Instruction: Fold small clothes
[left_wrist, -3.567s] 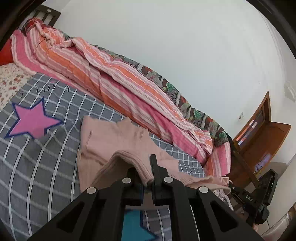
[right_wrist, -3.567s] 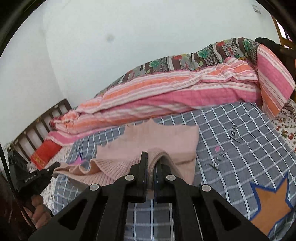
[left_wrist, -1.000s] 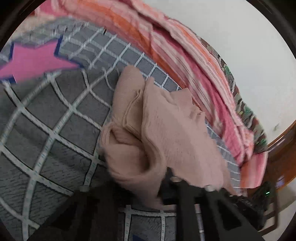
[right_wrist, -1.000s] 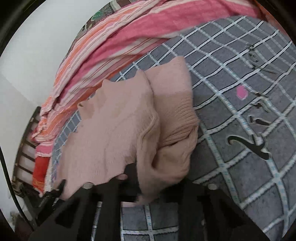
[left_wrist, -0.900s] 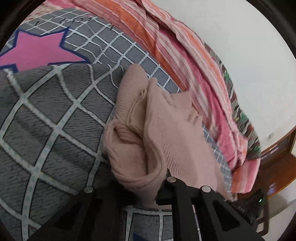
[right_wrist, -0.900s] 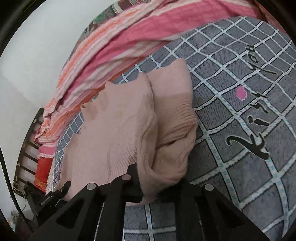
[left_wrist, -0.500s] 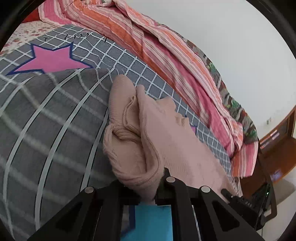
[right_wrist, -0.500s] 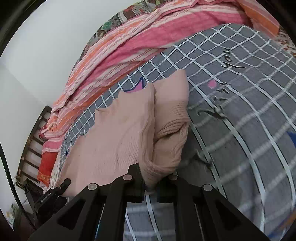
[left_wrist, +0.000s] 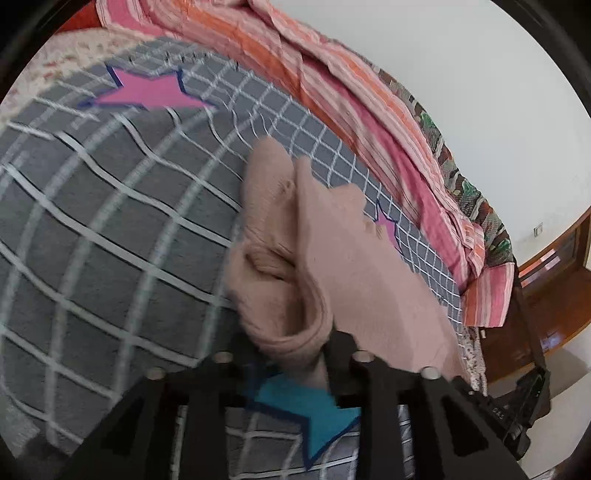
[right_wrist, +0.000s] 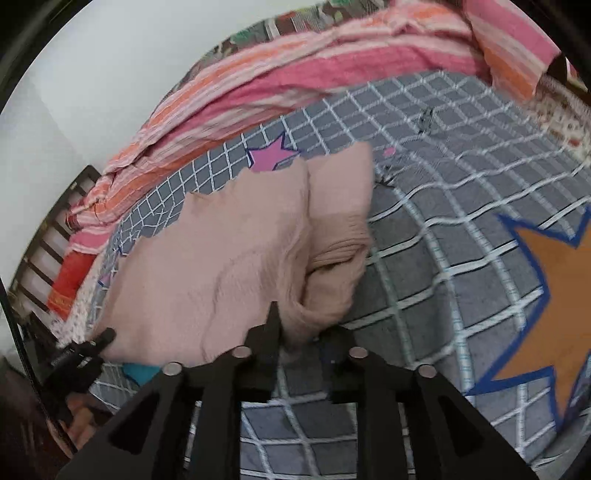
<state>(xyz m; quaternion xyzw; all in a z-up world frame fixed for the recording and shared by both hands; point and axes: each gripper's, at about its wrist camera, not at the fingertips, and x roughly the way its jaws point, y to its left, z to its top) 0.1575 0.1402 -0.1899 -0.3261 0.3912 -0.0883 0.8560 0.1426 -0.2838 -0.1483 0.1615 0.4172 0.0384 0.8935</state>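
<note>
A pale pink knit garment (left_wrist: 332, 266) lies folded over itself on the grey checked bedspread (left_wrist: 110, 229). Its thick folded edge at the near end sits between the jaws of my left gripper (left_wrist: 288, 354), which are opening and stand apart without pinching the cloth. In the right wrist view the same garment (right_wrist: 221, 258) spreads to the left, and its bunched corner rests between the jaws of my right gripper (right_wrist: 301, 332), which are opening too. Each gripper shows in the other's view: the right one (left_wrist: 517, 406) and the left one (right_wrist: 77, 358), held by a hand (right_wrist: 74, 424).
A pink and orange striped quilt (left_wrist: 332, 85) is heaped along the far side of the bed against the white wall. Wooden furniture (left_wrist: 554, 295) stands past the bed's end. A slatted headboard (right_wrist: 48, 236) and a red pillow (right_wrist: 70, 280) lie at the other end.
Both grippers drew back toward the near side of the bed while gripping the garment's folded edge. Their jaws, shut on the cloth half a second ago, have now parted.
</note>
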